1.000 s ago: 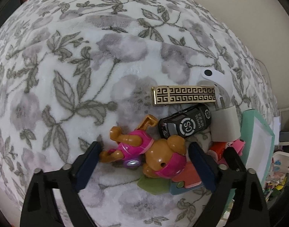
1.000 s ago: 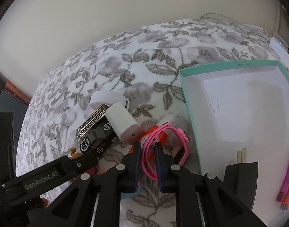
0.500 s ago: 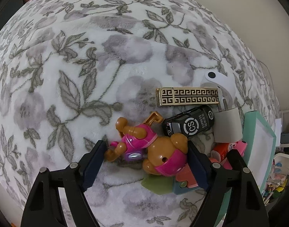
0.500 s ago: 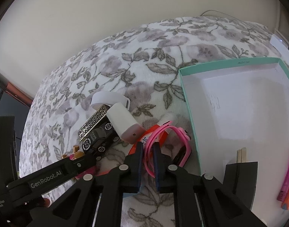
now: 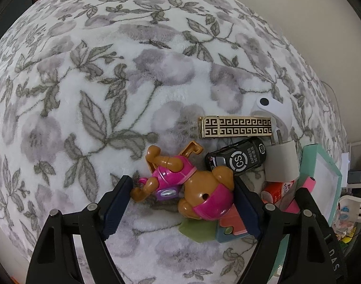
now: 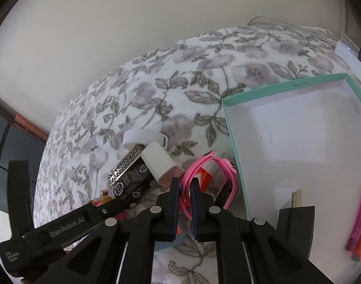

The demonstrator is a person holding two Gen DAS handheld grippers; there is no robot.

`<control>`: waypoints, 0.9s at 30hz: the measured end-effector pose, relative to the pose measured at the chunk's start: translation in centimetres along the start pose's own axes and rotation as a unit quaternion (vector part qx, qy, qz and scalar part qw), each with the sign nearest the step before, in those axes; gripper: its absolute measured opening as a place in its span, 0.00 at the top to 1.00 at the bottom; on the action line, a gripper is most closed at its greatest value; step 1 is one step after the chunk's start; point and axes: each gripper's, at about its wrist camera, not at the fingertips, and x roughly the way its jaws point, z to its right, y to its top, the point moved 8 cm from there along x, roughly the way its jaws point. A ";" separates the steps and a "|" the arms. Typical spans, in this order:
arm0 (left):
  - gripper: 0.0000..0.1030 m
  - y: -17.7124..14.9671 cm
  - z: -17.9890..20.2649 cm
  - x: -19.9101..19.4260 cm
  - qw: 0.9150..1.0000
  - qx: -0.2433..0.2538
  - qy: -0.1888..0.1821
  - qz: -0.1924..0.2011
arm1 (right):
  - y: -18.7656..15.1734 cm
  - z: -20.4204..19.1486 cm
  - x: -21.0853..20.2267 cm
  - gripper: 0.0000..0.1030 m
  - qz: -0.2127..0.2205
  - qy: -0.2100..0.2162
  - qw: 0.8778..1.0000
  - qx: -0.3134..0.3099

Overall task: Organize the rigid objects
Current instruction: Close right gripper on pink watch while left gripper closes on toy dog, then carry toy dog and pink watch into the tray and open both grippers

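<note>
On the bed's floral blanket (image 5: pixel 90 90), near its right edge, the clutter sits bunched beside the teal box (image 6: pixel 230 127). Right claw (image 6: pixel 184 189): jaws drawn narrower than a second ago, now pinched onto the strap of the pink watch (image 6: pixel 224 165), which lies just outside the box's left wall, touching the red item under it. Grip looks made; judged ready to lift into the box, where a pink-and-orange item (image 6: pixel 360 224) already lies at the right side. Left claw (image 5: pixel 182 203): jaws wide, straddling the toy dog (image 5: pixel 192 184), which has come closer between the pads over the last second; left pad nearly at its paw, not yet closed. Black toy car (image 5: pixel 237 158), gold patterned bar (image 5: pixel 234 126) and white charger plug (image 5: pixel 280 161) wait untouched, just beyond the dog.
</note>
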 end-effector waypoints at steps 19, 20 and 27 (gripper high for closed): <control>0.19 1.9 0.0 -6.6 0.998 0.002 -0.016 0.059 | 3.4 -1.6 -6.0 0.91 0.068 0.027 0.997 -0.002; 0.19 1.9 0.2 -7.4 0.997 0.003 -0.020 0.068 | 3.8 -1.8 -6.8 0.91 0.077 0.030 0.997 -0.004; 0.19 2.2 2.3 -13.6 0.988 0.026 -0.053 0.140 | 6.1 -1.1 -12.0 0.91 0.134 0.031 0.990 -0.003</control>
